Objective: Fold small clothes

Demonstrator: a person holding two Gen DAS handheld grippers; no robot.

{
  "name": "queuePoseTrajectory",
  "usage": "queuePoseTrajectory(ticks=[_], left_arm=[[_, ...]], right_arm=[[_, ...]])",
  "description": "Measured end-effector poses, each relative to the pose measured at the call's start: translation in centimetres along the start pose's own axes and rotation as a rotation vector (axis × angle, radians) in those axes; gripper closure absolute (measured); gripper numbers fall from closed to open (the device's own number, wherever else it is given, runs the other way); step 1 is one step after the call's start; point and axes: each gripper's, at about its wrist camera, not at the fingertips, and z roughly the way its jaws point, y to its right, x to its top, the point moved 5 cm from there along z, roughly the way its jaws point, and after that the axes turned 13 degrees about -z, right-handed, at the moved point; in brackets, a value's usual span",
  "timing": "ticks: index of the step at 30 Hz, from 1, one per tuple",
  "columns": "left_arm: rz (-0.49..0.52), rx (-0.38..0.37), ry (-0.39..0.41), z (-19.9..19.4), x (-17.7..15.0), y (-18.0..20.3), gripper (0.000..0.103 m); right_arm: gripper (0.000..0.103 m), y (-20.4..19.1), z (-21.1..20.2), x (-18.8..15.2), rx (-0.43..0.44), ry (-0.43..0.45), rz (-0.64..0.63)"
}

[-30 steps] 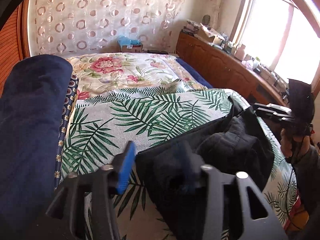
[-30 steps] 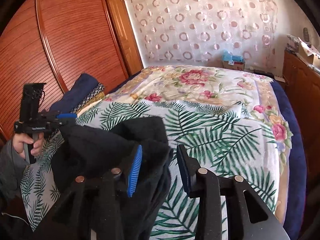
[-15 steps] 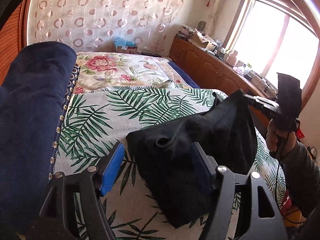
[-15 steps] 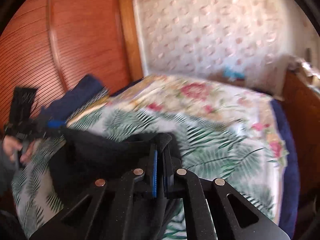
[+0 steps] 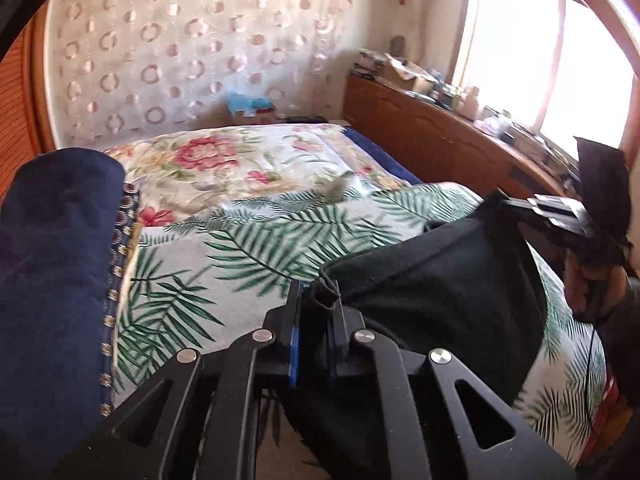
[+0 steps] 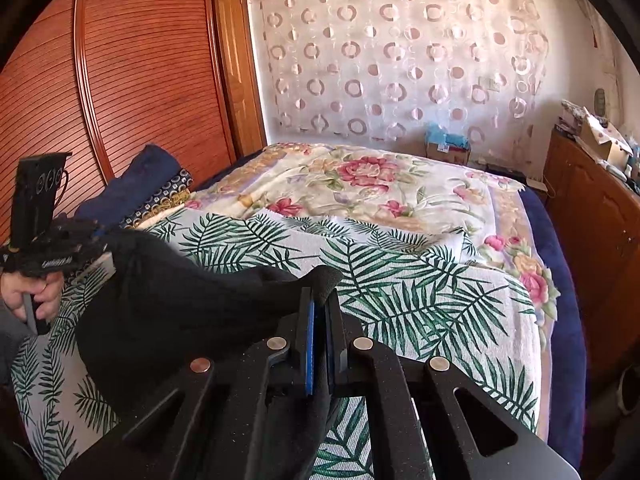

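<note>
Left wrist, both tools (image 5: 316, 316) (image 6: 320, 312) pinching black garment (image 5: 440, 280), writing unreadable

Both wrist views look close along their claws across the bed (image 5: 248, 240).

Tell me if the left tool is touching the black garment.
Touching. The left wrist view shows the left tool shut on a bunched corner of the black garment.

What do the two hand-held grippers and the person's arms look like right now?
Both the left hand-held gripper and right hand-held gripper are matte black, with blue finger pads, triangular cut-outs and silver rivets. A thin black cable hangs by the right hand. Sleeves are dark grey.
</note>
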Motion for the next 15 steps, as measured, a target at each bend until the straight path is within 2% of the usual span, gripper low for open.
queuePoseTrajectory(ticks=[3, 5, 7, 8, 9, 10, 11, 12, 13, 15], left_arm=[[0.009, 0.042, -0.011, 0.8, 0.3, -0.1, 0.092], [0.019, 0.06, -0.024, 1.1, 0.1, 0.0, 0.087], [0.02, 0.076, -0.027, 1.0, 0.0, 0.0, 0.071], [0.02, 0.076, -0.023, 0.7, -0.1, -0.1, 0.065], [0.02, 0.071, -0.02, 0.5, -0.3, 0.0, 0.055], [0.019, 0.064, -0.019, 0.3, -0.5, 0.1, 0.052], [0.018, 0.052, -0.026, -0.1, -0.7, 0.2, 0.05], [0.017, 0.042, -0.038, -0.1, -0.8, 0.2, 0.038], [0.016, 0.028, -0.056, -0.2, -1.2, 0.2, 0.025], [0.015, 0.029, -0.074, -0.1, -2.1, 0.1, 0.024]], right_arm=[[0.099, -0.3, 0.3, -0.2, -0.01, -0.017, 0.005], [0.099, -0.8, 0.1, -0.3, -0.016, -0.014, -0.006], [0.093, -1.1, -0.3, -0.1, -0.021, -0.009, -0.015], [0.085, -1.2, -0.5, -0.1, -0.03, -0.011, -0.013], [0.077, -1.3, -0.7, 0.0, -0.036, -0.012, -0.011], [0.072, -1.4, -0.9, 0.0, -0.034, -0.011, -0.015], [0.062, -1.6, -1.2, 0.0, -0.026, -0.01, -0.021], [0.055, -2.0, -1.3, 0.0, -0.01, -0.017, -0.025], [0.054, -2.1, -1.2, -0.2, 0.002, -0.031, -0.027], [0.053, -2.4, -0.7, -0.8, 0.007, -0.07, -0.031]])
